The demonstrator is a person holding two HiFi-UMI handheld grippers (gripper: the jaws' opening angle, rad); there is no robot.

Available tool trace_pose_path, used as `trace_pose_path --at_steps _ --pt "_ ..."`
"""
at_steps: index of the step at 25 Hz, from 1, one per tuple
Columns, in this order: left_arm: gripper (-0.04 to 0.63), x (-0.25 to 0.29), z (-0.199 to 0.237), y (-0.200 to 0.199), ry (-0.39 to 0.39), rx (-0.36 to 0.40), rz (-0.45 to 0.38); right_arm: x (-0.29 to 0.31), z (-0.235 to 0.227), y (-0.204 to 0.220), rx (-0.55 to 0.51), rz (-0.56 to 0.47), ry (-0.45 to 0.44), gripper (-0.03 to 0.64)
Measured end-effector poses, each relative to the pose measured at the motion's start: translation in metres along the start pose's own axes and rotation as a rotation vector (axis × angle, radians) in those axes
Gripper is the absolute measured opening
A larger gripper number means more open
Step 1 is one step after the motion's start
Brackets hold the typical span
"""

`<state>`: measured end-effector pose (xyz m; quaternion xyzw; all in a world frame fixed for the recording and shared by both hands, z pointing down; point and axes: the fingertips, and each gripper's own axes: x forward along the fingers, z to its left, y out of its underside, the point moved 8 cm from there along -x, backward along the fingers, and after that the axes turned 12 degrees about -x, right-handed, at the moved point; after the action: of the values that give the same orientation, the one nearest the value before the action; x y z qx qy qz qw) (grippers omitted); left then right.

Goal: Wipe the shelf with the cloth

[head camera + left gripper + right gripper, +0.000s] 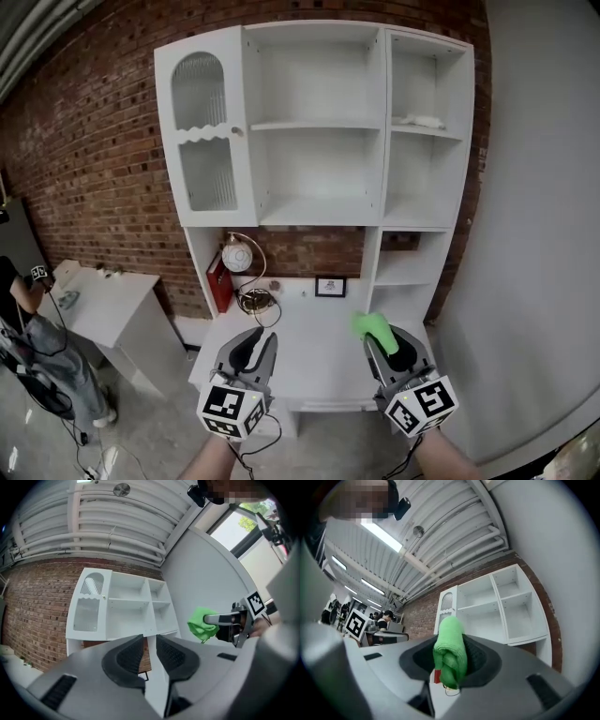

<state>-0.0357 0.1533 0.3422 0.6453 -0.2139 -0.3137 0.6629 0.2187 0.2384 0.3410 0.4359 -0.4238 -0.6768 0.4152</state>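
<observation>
A white shelf unit (319,214) with open compartments stands against a brick wall above a white desk (314,352). It also shows in the left gripper view as the shelf unit (126,600) and in the right gripper view as the shelf unit (487,607). My right gripper (380,337) hovers over the desk's right part, shut on a folded green cloth (368,325). That cloth (451,649) fills the jaws of the right gripper (450,645). My left gripper (258,345) hangs over the desk's left part. The left gripper (150,641) has a narrow gap between its jaws and holds nothing. The cloth (200,623) is visible to its right.
A red book (217,281), a round lamp (237,255), cables (253,300) and a small picture frame (330,287) sit at the desk's back. Something small and white (419,120) lies on the upper right shelf. A glass door (202,141) closes the left compartment. A low cabinet (108,309) and a person (28,347) are at left; a grey wall (544,234) is at right.
</observation>
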Motion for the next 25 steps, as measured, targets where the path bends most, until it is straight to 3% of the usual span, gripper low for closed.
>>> trace_pose_path --at_steps 5,12,17,25 --pt "0.083 -0.001 -0.02 0.005 -0.038 -0.028 -0.014 -0.016 -0.017 0.005 0.063 -0.015 -0.019 0.118" --pt "0.083 -0.001 -0.031 0.016 -0.081 -0.017 0.016 -0.015 -0.028 0.023 0.071 0.01 -0.069 0.12" --pt "0.081 0.014 -0.012 0.016 -0.1 -0.027 0.012 0.003 -0.032 0.033 0.08 0.012 -0.08 0.12" --pt "0.081 0.072 0.054 0.029 -0.048 -0.06 -0.01 0.073 -0.044 0.057 0.022 0.058 -0.043 0.12"
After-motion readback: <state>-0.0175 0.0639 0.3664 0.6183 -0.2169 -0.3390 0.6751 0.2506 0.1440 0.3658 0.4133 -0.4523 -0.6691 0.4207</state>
